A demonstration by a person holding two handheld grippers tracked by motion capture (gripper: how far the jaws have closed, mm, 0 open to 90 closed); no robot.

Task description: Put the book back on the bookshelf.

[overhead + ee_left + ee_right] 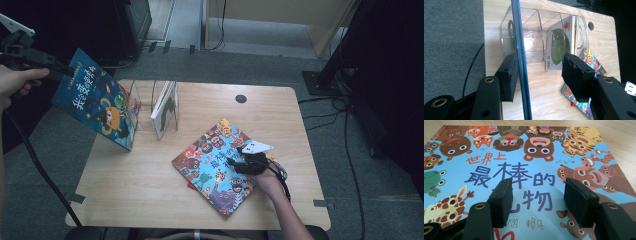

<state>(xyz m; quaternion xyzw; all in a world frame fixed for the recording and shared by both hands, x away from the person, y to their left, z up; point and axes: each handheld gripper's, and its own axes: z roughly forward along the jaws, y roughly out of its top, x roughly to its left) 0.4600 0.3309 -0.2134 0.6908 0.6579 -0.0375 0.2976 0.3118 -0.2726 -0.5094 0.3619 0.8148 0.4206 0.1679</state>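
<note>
Hidden: my left gripper (pixel 50 67) sits at the top left edge of the high view, partly cut off by the frame, its jaw tips lost behind the blue book (pixel 95 98). In the left gripper view that book (pixel 521 62) is seen edge-on, a thin blue line.
Left tongs: open; the book's edge lies against one pad, the other pad stands well clear of it. I can't tell what carries the book.
Right tongs: my right gripper (pixel 537 202) hovers with its jaws spread over the animal picture book (pixel 529 170), nothing between the pads.
Hard to make out: a red thing under that book's near corner (pixel 191 185), mostly covered.
Container: the clear plastic rack (pixel 529 40) stands on the table (pixel 150 175) with several slots; one book with a green cover (pixel 559 47) stands upright in it, and the slots beside it are bare.
Blue book's place: up in the air, tilted, over the table's left edge, just left of the rack.
Surface: pale wood tabletop with a round hole (pixel 241 98) near the far edge; the animal picture book (pixel 220 165) lies flat on its right half.
Room: grey carpet, black cables (pixel 345 115) on the right.
</note>
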